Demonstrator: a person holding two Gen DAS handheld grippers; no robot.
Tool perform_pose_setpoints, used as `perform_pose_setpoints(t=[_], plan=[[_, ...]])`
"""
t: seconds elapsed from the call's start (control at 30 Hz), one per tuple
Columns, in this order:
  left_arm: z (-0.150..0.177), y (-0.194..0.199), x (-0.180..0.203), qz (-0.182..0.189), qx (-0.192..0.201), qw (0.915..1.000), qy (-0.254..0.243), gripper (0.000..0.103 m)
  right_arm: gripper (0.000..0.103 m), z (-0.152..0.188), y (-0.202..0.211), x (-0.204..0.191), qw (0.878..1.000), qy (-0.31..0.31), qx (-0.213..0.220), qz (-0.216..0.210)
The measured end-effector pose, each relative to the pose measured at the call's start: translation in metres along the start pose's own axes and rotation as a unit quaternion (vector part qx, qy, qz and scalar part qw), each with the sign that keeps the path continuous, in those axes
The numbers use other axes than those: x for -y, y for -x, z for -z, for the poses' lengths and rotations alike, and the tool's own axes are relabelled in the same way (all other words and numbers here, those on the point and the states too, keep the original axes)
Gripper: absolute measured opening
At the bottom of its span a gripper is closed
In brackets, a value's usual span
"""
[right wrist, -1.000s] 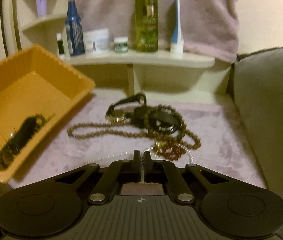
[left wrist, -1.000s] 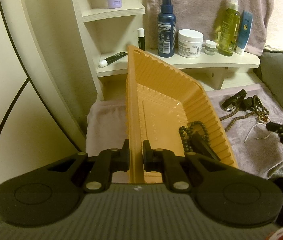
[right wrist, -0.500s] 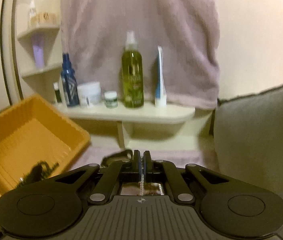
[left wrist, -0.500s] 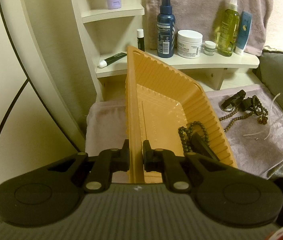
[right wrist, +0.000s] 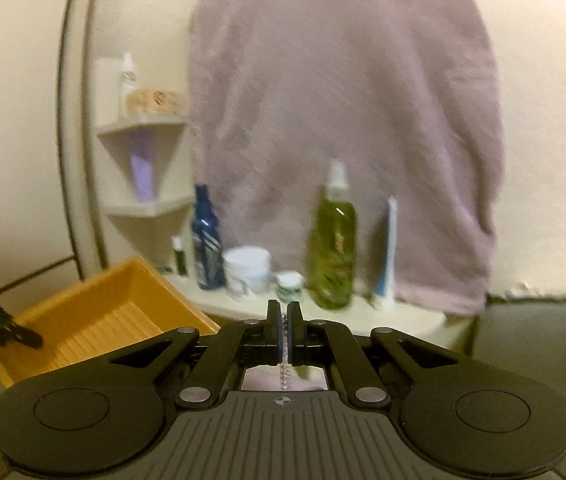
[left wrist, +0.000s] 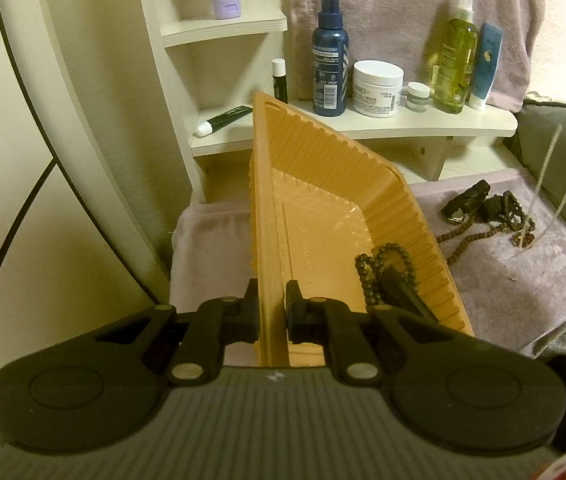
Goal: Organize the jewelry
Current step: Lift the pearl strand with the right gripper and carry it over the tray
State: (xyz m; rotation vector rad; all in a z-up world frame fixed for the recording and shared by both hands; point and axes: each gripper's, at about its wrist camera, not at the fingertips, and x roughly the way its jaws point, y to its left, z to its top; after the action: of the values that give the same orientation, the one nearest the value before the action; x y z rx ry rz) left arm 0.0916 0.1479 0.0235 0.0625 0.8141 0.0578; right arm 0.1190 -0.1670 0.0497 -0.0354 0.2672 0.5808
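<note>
While hidden elsewhere, beads (left wrist: 387,272) show in tray (left wrist: 323,168) — left view.

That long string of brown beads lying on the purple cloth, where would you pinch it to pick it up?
I'd pinch the brown bead strand from above on the loose stretch that trails toward the orange tray. That run lies single and flat on the cloth, away from the tangle with the watch and charm at its far end, so thin jaws probably close on it alone.
</note>
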Motion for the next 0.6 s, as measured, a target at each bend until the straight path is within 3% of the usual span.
perform_pose_setpoints(t=[0.37, 0.6], plan=[[0.0, -0.001, -0.001, 0.006, 0.002, 1.0, 0.002, 0.01, 0.002, -0.045, -0.027, -0.061, 0.993, 0.002, 0.045, -0.107], [0.0, 0.0, -0.001, 0.008, 0.005, 0.9999, 0.004, 0.01, 0.002, -0.031, -0.064, -0.09, 0.986, -0.024, -0.004, -0.168]])
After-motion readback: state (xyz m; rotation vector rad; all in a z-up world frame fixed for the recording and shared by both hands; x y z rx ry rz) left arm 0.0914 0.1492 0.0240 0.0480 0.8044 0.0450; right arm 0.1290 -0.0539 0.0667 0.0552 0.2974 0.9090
